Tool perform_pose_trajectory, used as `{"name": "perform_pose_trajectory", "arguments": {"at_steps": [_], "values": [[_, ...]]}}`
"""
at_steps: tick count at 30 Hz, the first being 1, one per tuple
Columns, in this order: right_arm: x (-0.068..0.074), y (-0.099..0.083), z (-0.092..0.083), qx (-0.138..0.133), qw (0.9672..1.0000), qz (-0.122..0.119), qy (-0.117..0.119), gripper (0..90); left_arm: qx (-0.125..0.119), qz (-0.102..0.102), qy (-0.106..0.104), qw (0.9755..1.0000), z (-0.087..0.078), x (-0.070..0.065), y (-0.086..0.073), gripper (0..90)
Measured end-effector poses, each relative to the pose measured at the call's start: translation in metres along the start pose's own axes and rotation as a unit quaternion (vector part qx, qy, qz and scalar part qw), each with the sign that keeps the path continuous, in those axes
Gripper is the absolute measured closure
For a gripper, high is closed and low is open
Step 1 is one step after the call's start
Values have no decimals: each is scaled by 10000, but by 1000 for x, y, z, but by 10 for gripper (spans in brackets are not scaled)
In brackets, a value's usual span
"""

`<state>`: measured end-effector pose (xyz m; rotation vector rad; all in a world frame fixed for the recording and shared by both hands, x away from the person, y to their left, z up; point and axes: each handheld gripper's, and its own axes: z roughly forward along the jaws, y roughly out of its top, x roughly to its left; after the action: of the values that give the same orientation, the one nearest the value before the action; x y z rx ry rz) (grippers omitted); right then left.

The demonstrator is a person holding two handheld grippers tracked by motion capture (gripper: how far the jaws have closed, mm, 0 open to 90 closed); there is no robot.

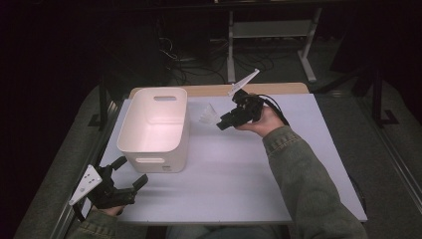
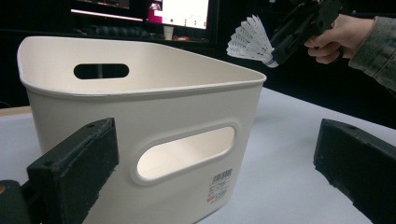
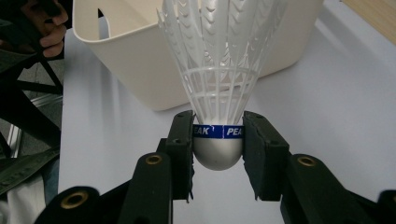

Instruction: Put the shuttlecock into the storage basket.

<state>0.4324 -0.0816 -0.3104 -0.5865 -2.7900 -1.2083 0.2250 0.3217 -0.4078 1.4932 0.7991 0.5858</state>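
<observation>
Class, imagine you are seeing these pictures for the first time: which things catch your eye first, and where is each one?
The white shuttlecock stands out first, clamped by its rounded base in the right gripper and held above the table, just right of the bin. Next comes the big white bin with cut-out handles, standing on the table's left half. The left gripper waits open at the bin's near corner, touching nothing.

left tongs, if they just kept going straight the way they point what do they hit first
Most likely the white plastic bin: its handle-slot wall stands right ahead between the open left tongs. The high view agrees, though how near it is can't be judged.
</observation>
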Motion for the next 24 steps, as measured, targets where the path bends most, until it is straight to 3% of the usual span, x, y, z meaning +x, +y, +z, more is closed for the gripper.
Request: {"name": "perform_pose_trajectory", "arguments": {"at_steps": [12, 24], "values": [[12, 16, 3, -17, 9999, -167, 44, 640, -5, 18, -8, 10000, 0, 0, 0, 0], [14, 30, 6, -104, 9996, -266, 66, 640, -9, 12, -8, 10000, 0, 0, 0, 0]]}}
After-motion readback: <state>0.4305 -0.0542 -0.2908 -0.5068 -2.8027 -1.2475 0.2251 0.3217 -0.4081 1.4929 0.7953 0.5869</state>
